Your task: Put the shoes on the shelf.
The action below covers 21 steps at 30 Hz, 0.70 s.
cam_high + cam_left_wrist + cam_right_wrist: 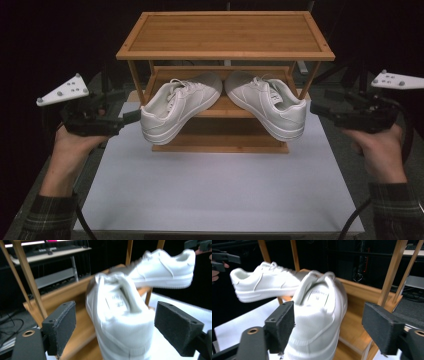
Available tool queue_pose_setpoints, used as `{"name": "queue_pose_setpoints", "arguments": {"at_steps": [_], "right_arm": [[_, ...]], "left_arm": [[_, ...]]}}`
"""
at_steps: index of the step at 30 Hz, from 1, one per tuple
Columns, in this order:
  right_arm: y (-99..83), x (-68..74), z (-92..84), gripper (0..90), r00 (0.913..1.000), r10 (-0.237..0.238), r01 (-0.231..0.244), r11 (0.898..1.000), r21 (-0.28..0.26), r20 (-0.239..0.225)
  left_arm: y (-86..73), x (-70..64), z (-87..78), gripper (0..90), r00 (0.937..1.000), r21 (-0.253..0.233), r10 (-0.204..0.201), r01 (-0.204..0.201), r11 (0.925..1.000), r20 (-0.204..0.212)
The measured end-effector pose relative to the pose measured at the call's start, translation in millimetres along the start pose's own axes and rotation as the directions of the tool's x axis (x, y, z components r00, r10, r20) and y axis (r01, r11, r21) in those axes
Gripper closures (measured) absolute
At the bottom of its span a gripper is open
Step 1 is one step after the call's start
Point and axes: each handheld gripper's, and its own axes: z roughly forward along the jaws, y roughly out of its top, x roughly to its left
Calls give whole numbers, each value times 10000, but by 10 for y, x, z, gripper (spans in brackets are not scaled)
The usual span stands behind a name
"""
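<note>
Two white sneakers, left sneaker (pixel 172 107) and right sneaker (pixel 270 102), mid-frame on bamboo rack's lower shelf (pixel 220 107), heels overhanging. Left gripper (pixel 131 116), right gripper (pixel 316 107): both wide, holding nothing.

Left gripper (pixel 113 328): both black pads visible, one at 8 o'clock, one at 4 o'clock, standing wide apart. Near white sneaker (pixel 120 320) sits heel-first between them, blurred, clear gap to each pad, no contact. Tongue label faces the camera, unreadable. Sneaker rests on the wooden shelf (pixel 75 300), which runs from centre out toward 9 o'clock. Second white sneaker (pixel 165 270) at 1 o'clock, side-on, heel overhanging the shelf edge. Other gripper (pixel 198 244) in the corner at 1 o'clock. White tabletop (pixel 180 305) at 3 o'clock.
</note>
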Motion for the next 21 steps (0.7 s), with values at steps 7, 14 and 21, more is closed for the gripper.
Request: {"name": "queue_pose_setpoints", "arguments": {"at_steps": [7,14,21], "right_arm": [[-397,76,54,158,9997,-188,200,9976,662,-181],[-600,126,299,140,9975,-54,123,9952,967,-705],[-653,117,493,131,9981,-131,195,9942,1055,-610]], "left_arm": [[-457,-17,112,146,9988,415,-224,206,9989,432],[-603,-57,355,95,9969,454,-137,102,9989,771],[-601,-56,482,109,9949,453,-103,57,9990,1006]]}}
